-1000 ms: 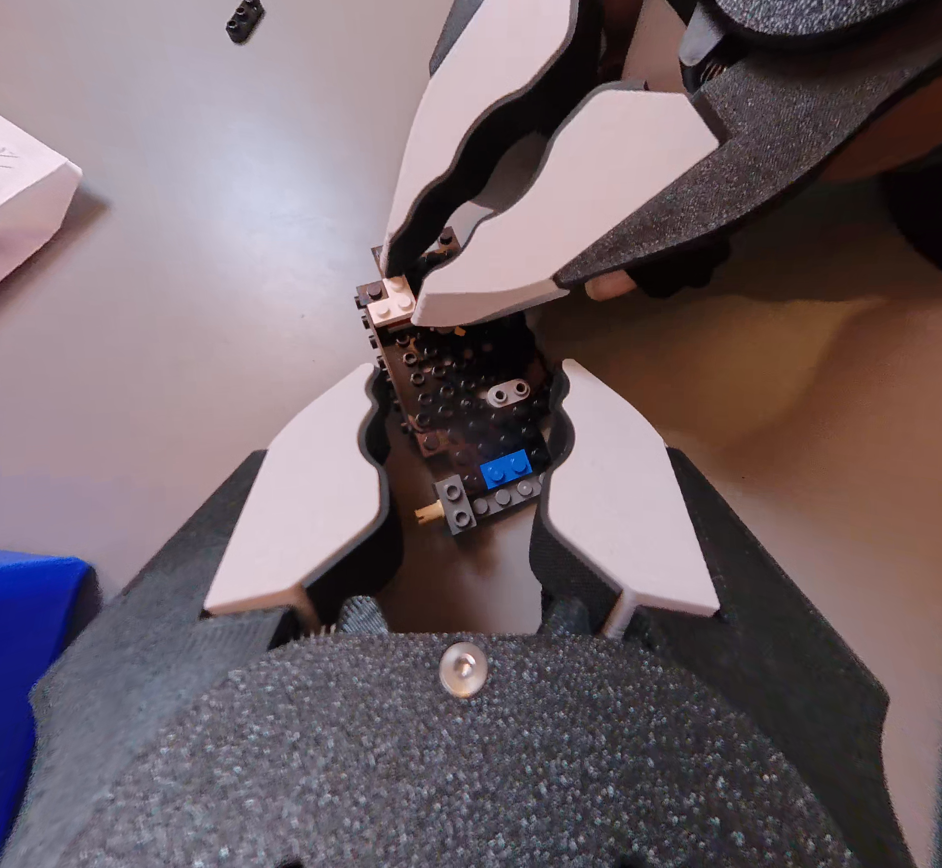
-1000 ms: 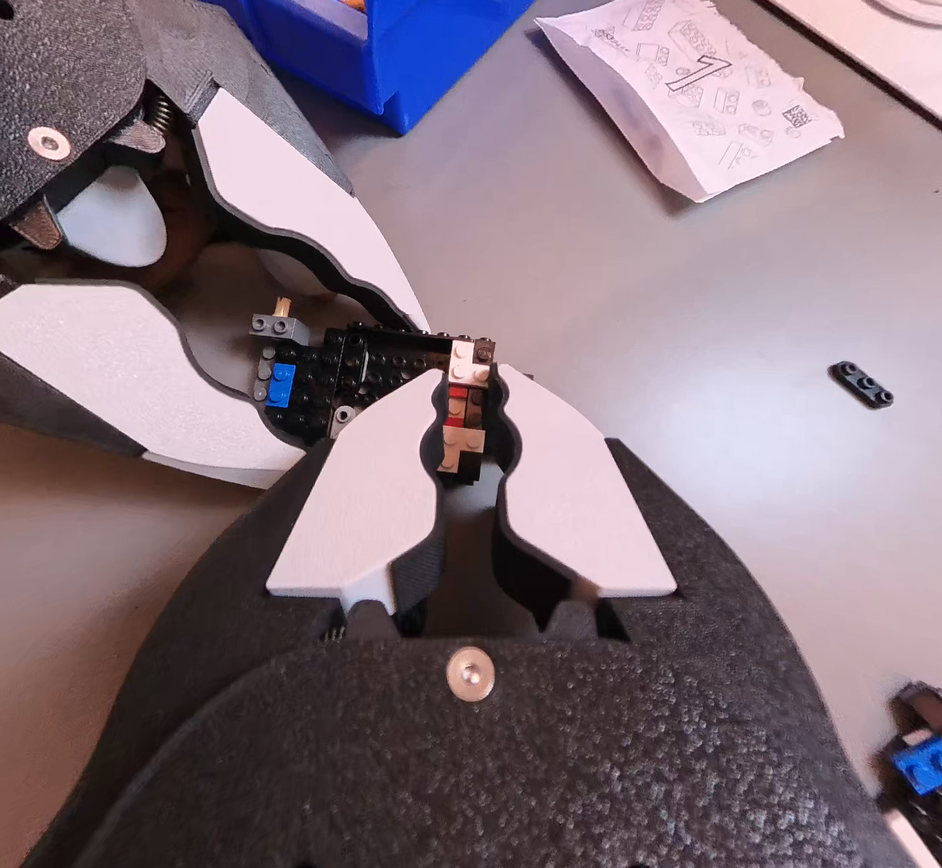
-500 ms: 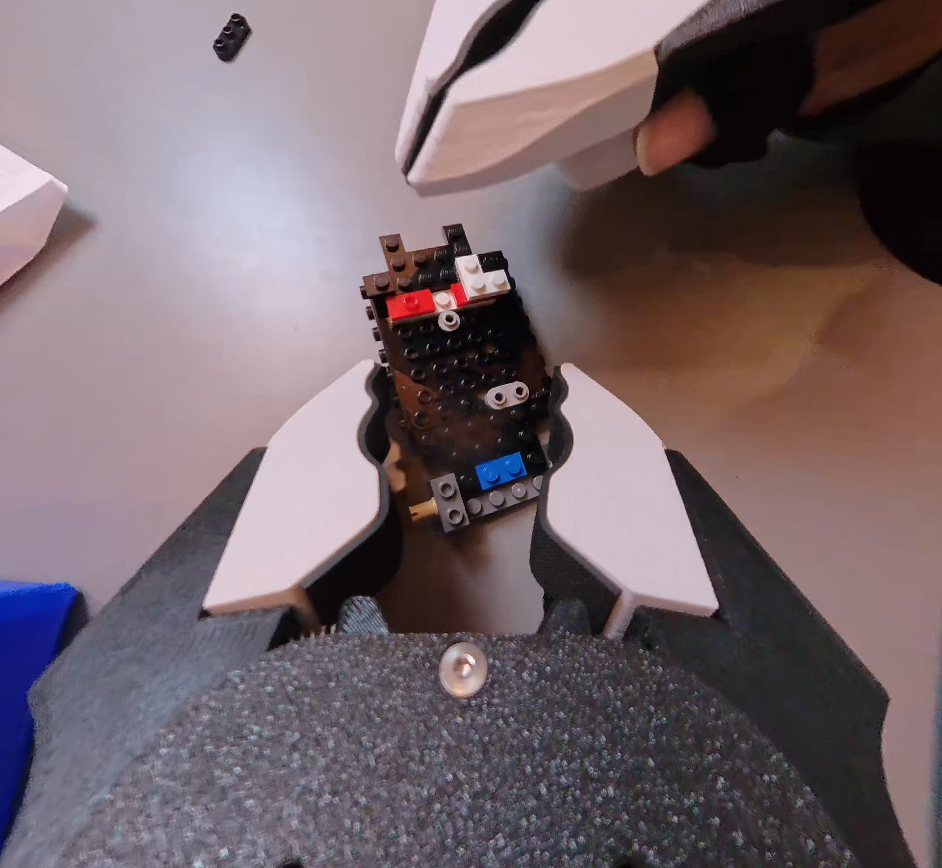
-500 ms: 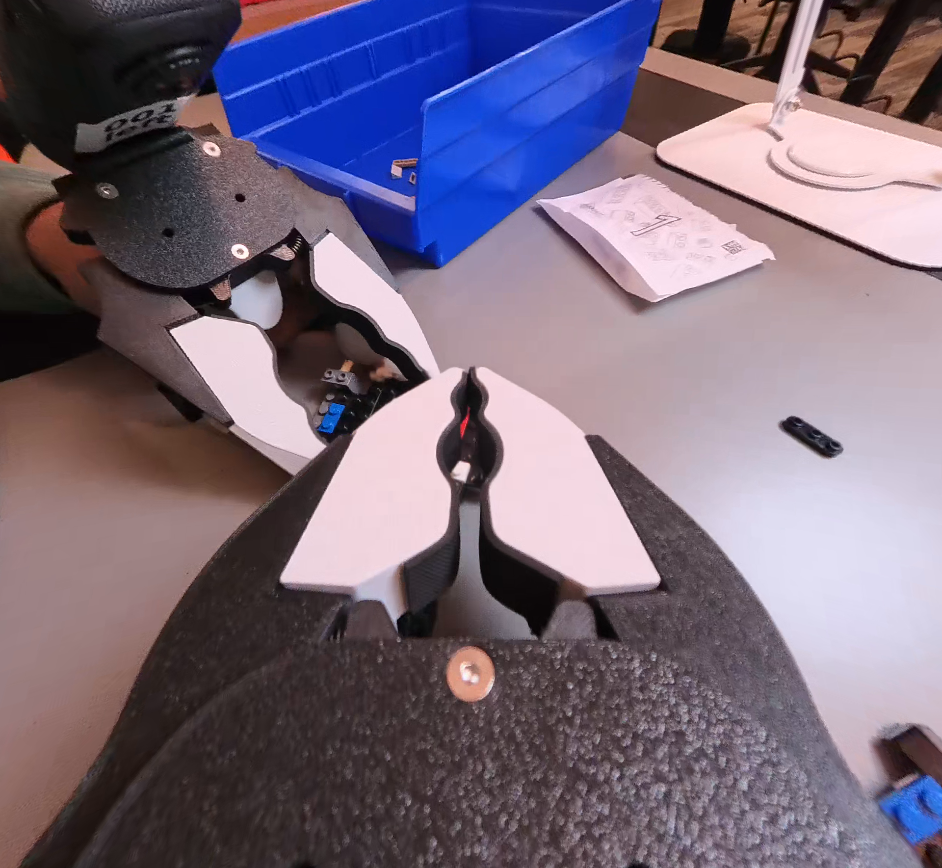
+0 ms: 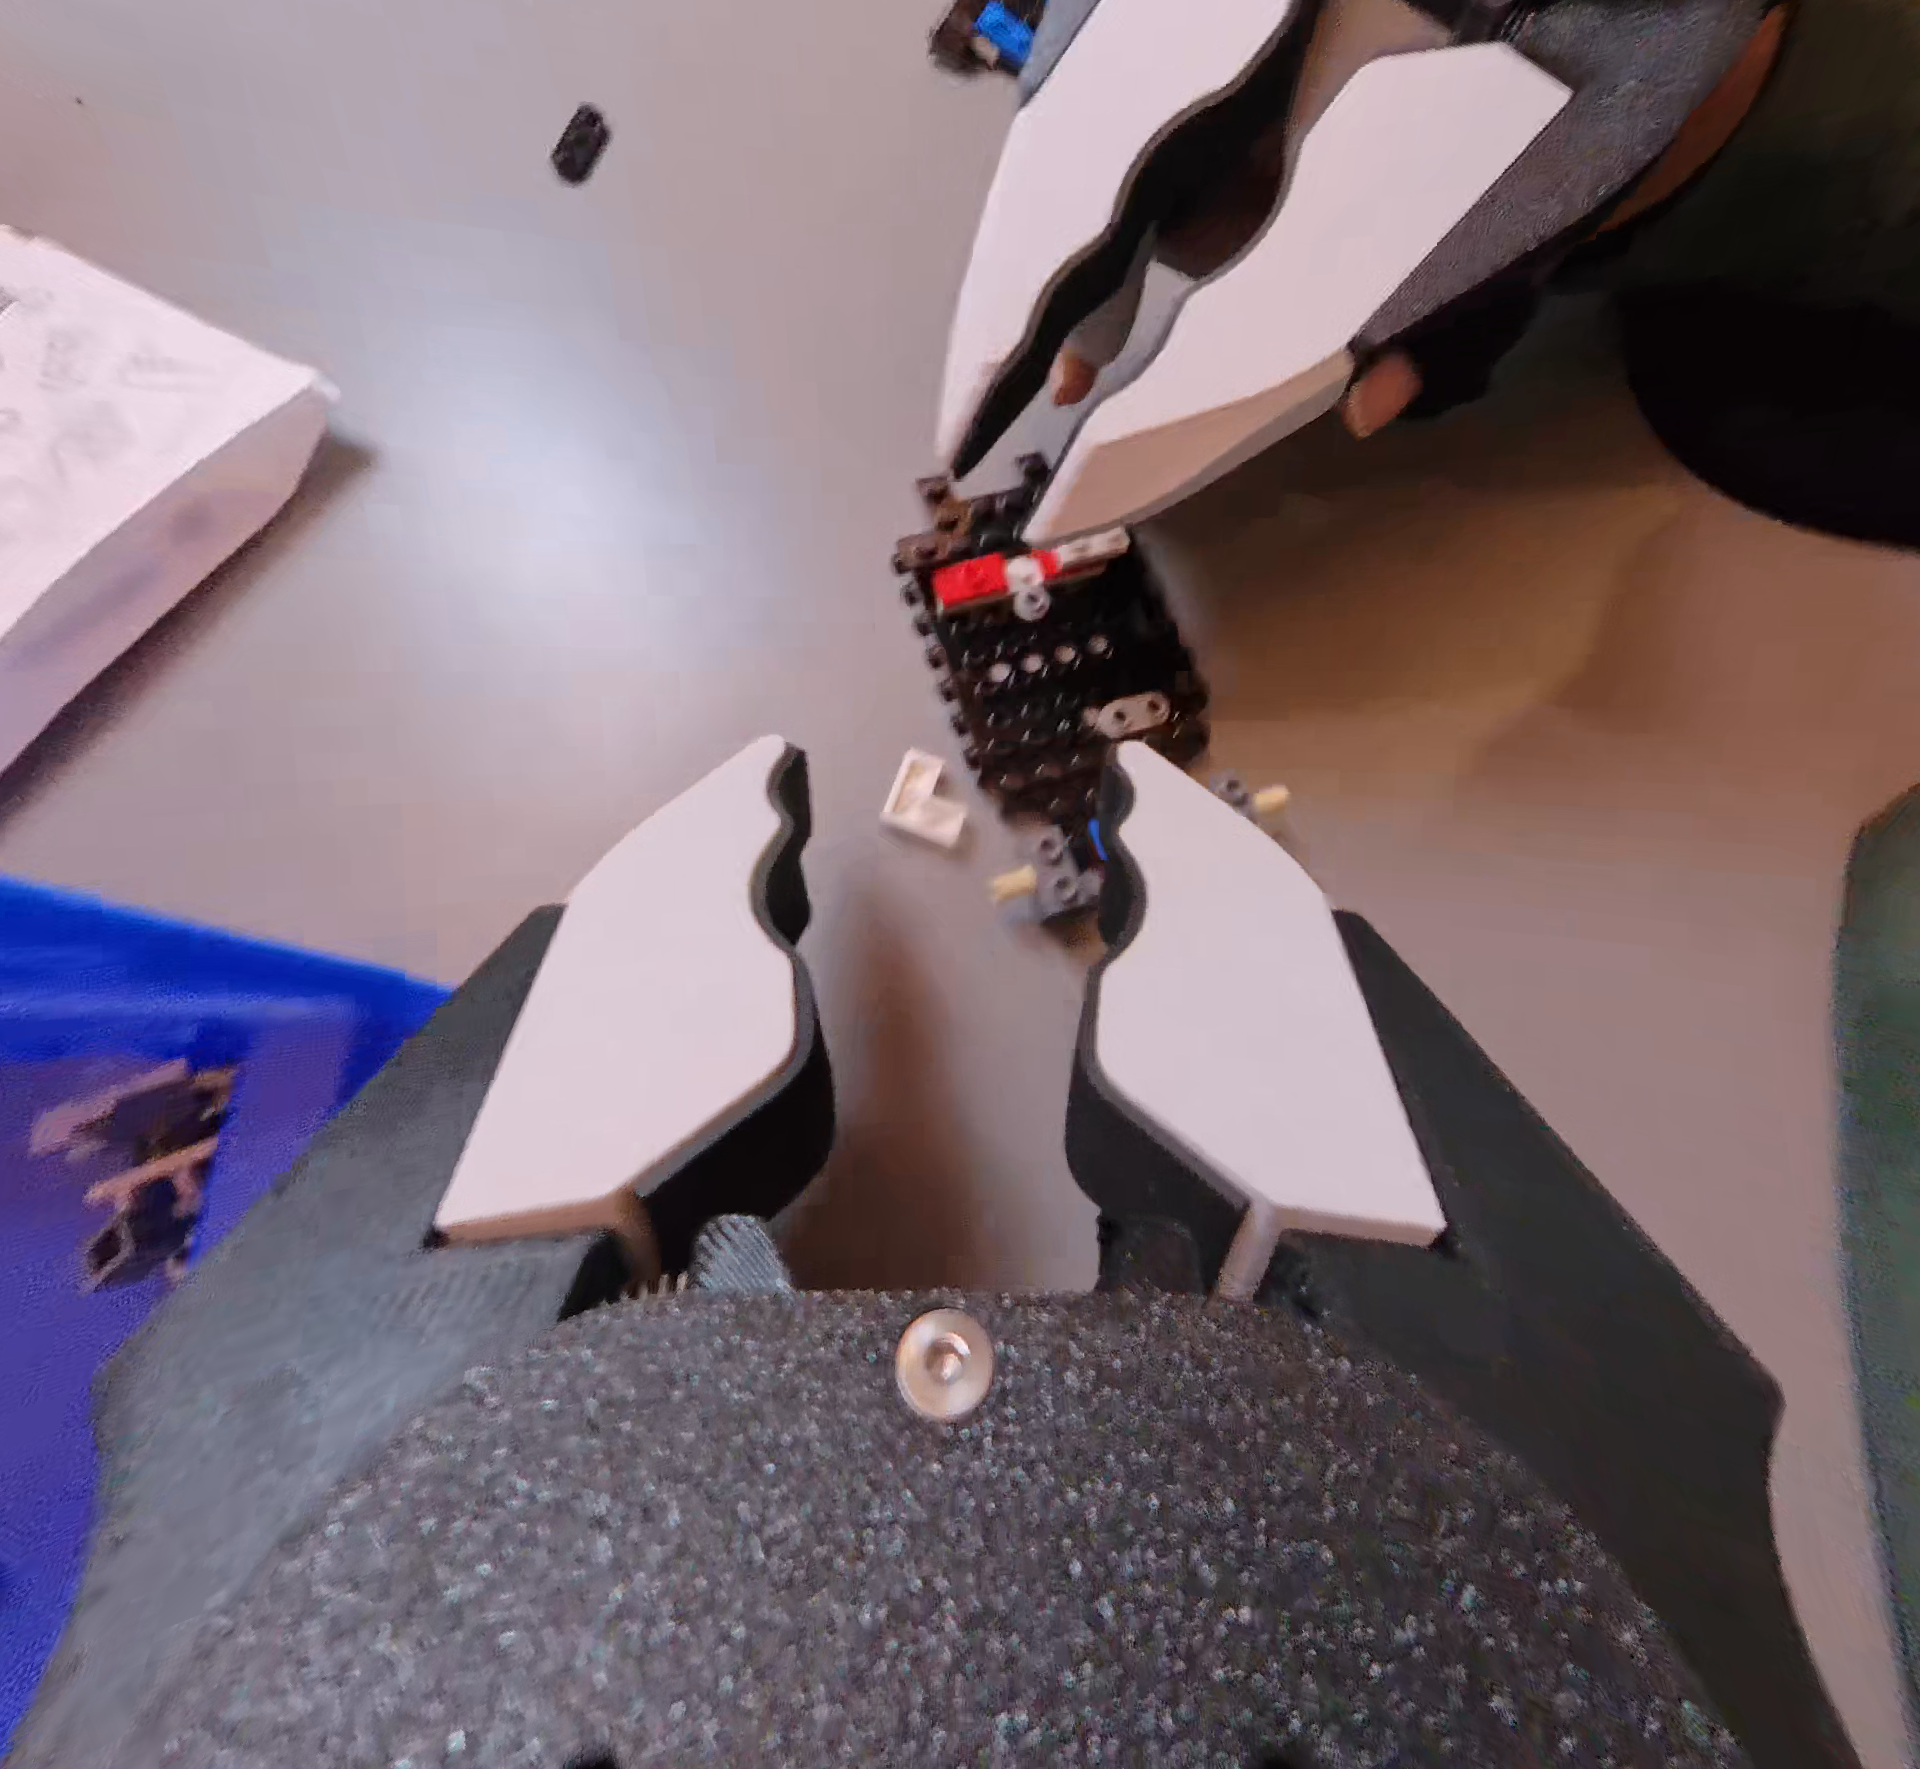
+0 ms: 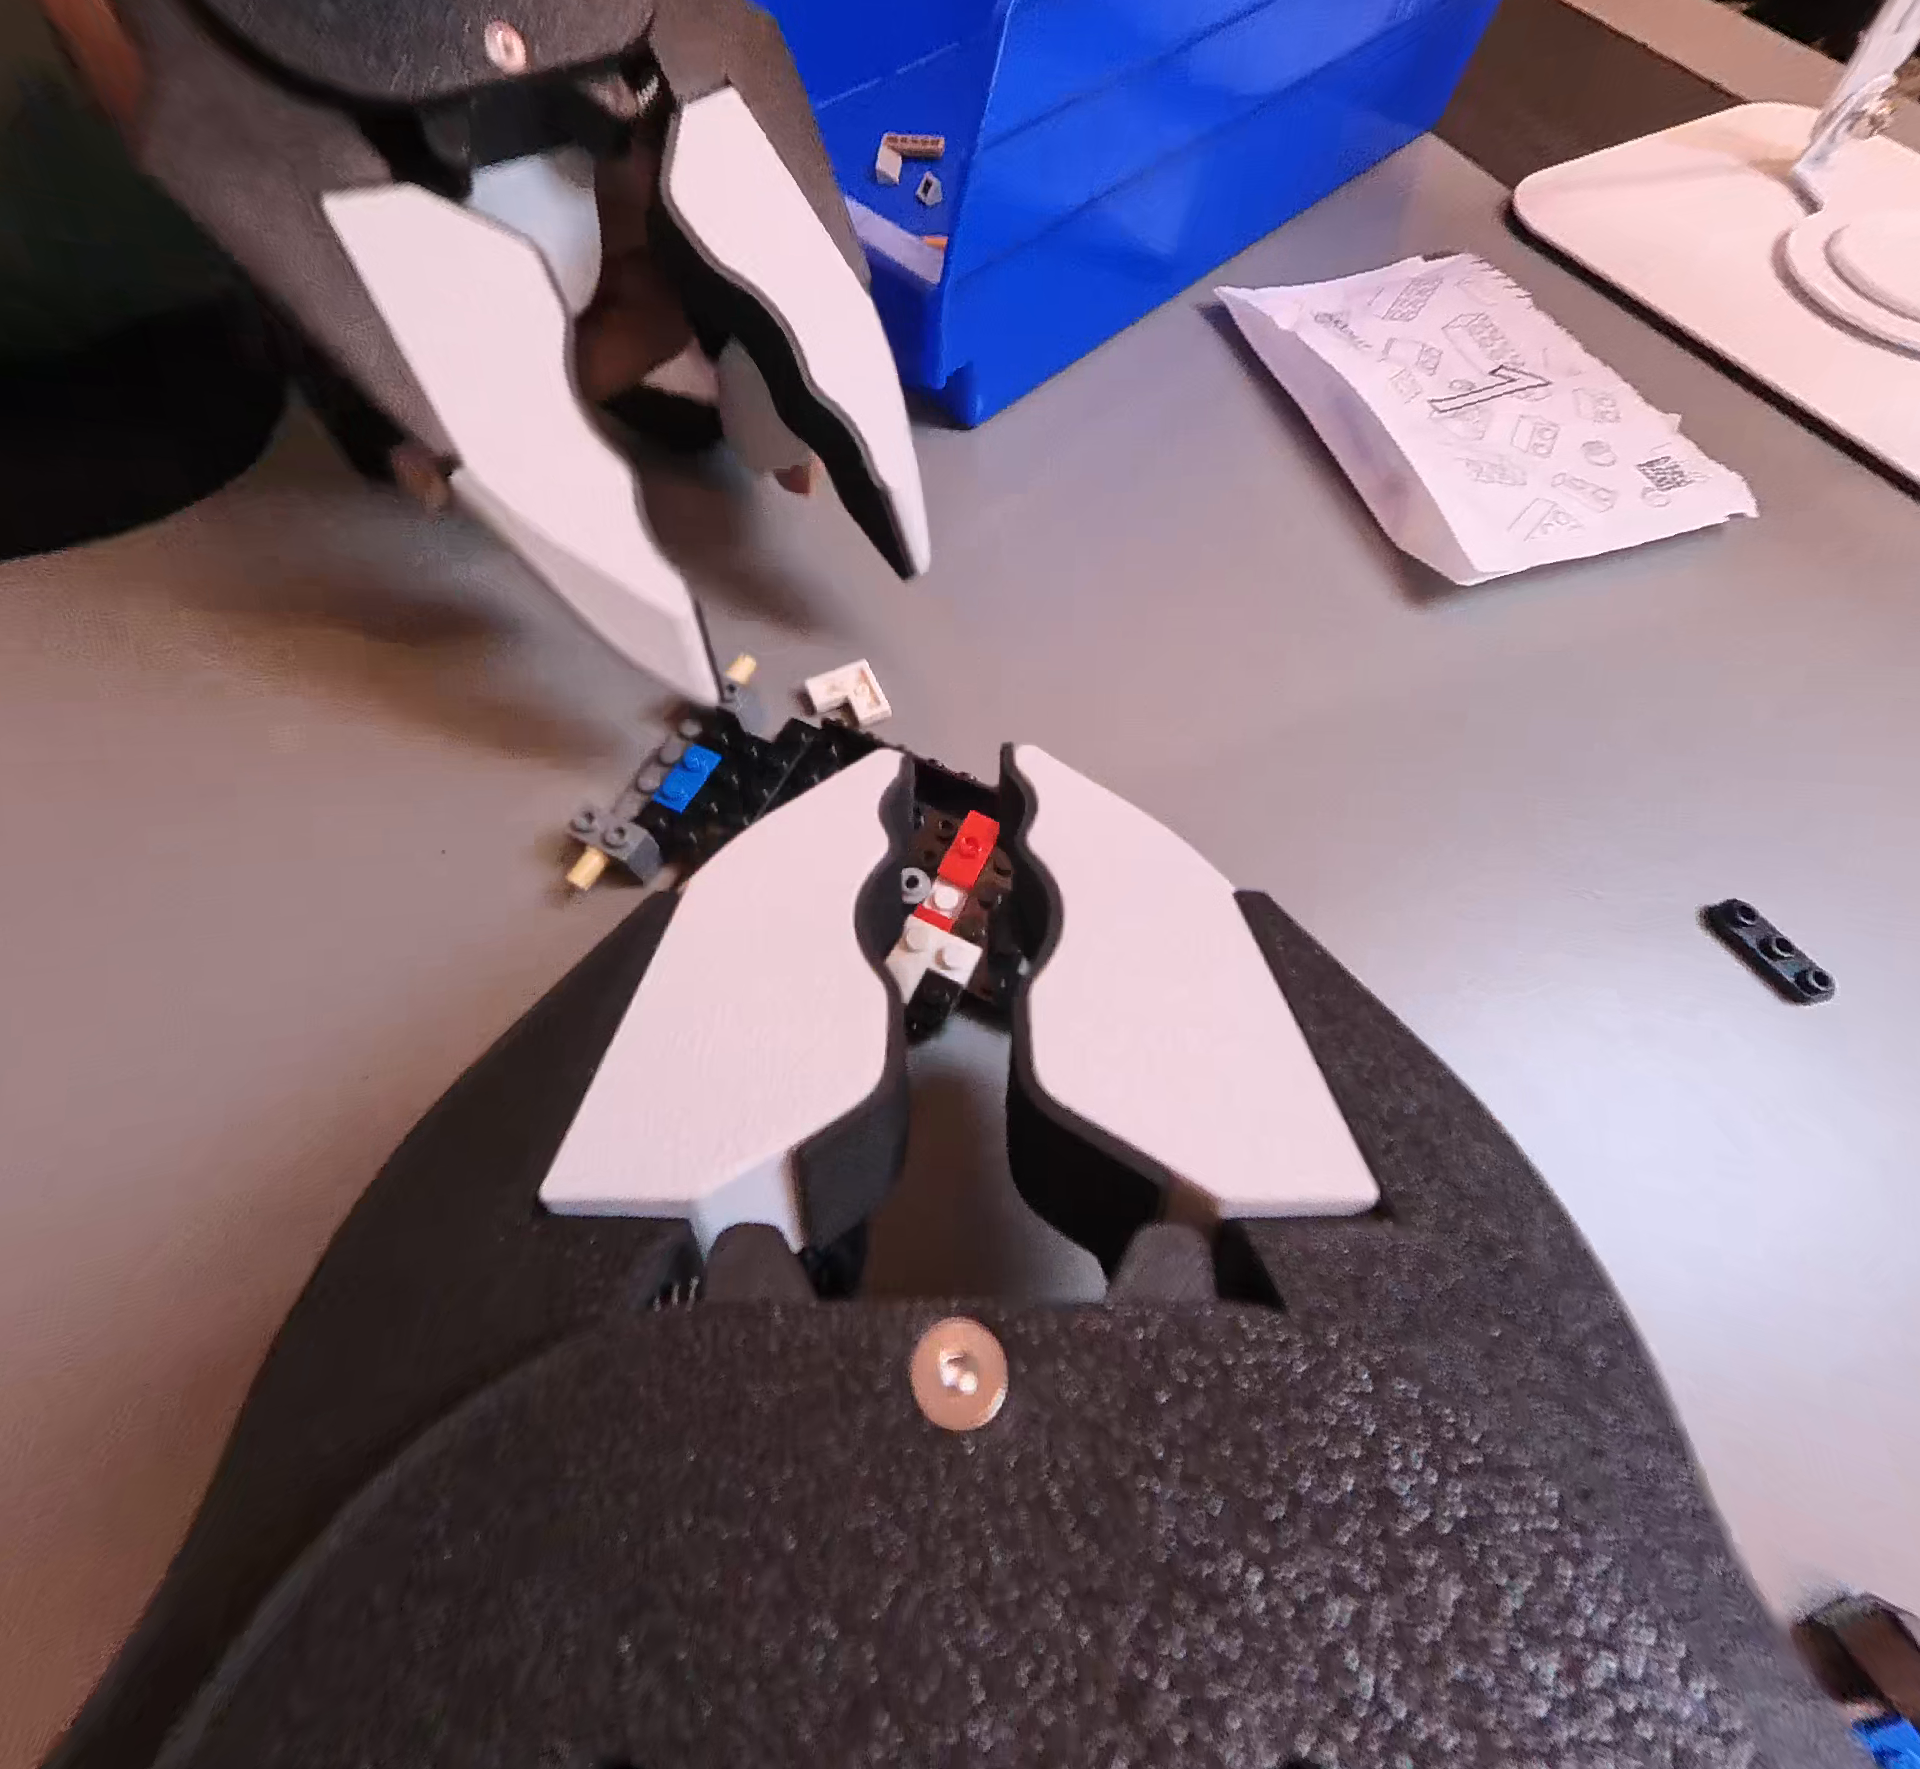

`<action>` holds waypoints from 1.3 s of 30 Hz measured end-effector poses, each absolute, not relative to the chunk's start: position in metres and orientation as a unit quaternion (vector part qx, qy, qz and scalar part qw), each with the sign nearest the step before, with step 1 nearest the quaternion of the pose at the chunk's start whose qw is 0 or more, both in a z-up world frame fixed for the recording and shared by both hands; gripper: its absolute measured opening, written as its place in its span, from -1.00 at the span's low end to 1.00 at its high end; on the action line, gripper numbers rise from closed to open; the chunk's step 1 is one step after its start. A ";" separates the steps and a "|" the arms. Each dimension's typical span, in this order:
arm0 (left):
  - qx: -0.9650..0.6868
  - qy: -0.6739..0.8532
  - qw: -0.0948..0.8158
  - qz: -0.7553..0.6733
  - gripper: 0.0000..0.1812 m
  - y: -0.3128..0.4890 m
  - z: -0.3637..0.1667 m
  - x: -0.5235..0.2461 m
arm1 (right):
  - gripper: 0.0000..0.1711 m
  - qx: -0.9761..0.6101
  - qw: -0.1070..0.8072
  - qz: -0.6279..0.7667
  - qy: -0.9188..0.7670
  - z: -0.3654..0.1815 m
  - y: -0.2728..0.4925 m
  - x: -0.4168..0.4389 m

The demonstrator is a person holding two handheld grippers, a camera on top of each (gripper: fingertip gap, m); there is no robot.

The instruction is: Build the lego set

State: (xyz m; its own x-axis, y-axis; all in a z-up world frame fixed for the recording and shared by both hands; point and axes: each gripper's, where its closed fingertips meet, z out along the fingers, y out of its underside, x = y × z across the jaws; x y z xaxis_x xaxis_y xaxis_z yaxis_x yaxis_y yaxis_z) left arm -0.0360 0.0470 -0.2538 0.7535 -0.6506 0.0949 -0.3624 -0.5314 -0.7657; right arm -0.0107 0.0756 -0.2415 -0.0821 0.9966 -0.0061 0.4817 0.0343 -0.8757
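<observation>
We see a grey table from two wrist cameras. At its centre lies a small brick-built model: a black studded plate with a red brick and white and brown bricks at one end, and a blue brick with grey bricks carrying tan pins at the other. It lies flat on the table.

Our left gripper has its jaws spread wide and grips nothing. In the left wrist view the model runs from its fingertips toward 12 o'clock; the right finger's tip overlaps the model's near end, but we cannot tell whether they touch. A loose white corner piece lies on the table between the tips, just beside the model at its 8 o'clock.

Our right gripper has its jaws set narrow around the red and white end of the model. The pads look close against its sides, but we cannot tell whether they press it.

We judge the model light and stiff along its plate, yet fragile: small bricks on top could pop off under a twist, much as the white piece lies loose. The long black edges look the safest hold, squeezed across the plate's width.

At 11 o'clock of the model, in the right wrist view, stands a blue bin. At 2 o'clock lies a white printed paper bag, and at 3 o'clock a small black plate.
</observation>
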 end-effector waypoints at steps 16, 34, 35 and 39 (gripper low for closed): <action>-0.896 0.323 0.253 -0.170 -0.88 0.046 -0.279 -0.039 | -0.84 -0.589 0.373 0.327 -0.638 -0.234 0.099 0.007; -0.889 0.160 0.428 -0.013 -0.50 0.064 -0.200 -0.152 | -0.75 -0.604 0.277 0.299 -0.685 -0.260 0.079 0.020; -0.880 0.179 0.438 -0.029 -0.55 0.062 -0.196 -0.141 | -0.73 -0.609 0.274 0.292 -0.685 -0.263 0.078 0.019; -0.857 0.233 0.444 -0.118 -0.57 0.054 -0.197 -0.083 | -0.71 -0.626 0.265 0.286 -0.675 -0.267 0.075 0.013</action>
State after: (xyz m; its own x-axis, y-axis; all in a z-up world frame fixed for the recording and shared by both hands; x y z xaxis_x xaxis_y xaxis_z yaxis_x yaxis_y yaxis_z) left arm -0.0829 0.0540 -0.1972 0.8636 -0.5042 -0.0043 -0.2945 -0.4975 -0.8159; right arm 0.0133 0.0750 -0.2671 -0.0752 0.9972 -0.0004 0.6933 0.0520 -0.7187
